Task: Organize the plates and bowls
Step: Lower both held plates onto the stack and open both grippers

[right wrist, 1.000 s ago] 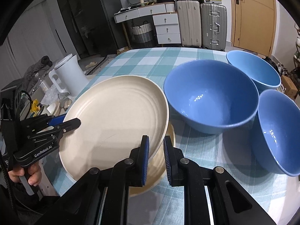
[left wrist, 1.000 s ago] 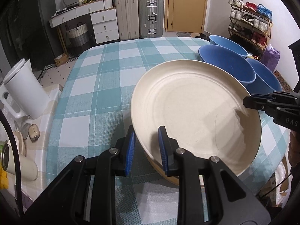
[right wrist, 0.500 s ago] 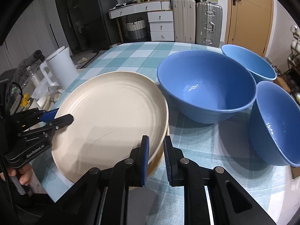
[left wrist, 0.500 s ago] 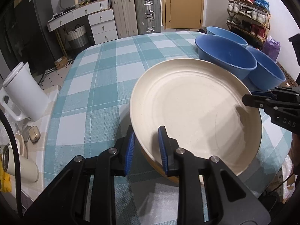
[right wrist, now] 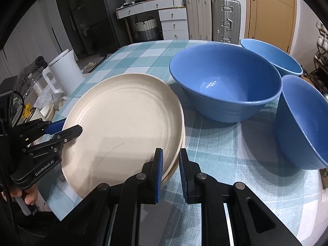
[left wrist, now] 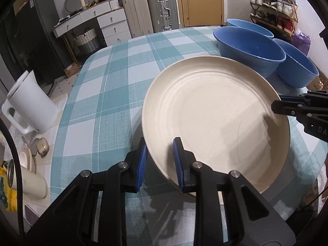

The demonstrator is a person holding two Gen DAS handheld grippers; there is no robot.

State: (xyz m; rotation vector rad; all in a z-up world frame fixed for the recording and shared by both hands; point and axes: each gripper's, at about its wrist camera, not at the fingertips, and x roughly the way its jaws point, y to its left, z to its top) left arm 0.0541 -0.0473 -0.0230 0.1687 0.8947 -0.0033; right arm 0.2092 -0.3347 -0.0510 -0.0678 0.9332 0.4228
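Matt plate (glossy bowl)

A broad stretch of checked tablecloth is left open beyond and beside the cream plate. Passage on the other side is blocked by three blue bowls, set close together.

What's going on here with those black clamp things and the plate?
A person is tidying dishes with a hand-held gripper in each hand. The left gripper and the right gripper each straddle opposite rims of a cream plate, which sits on top of another plate on the checked tablecloth. Whether they are pinching it tight is unclear. Three blue bowls wait unstacked alongside.
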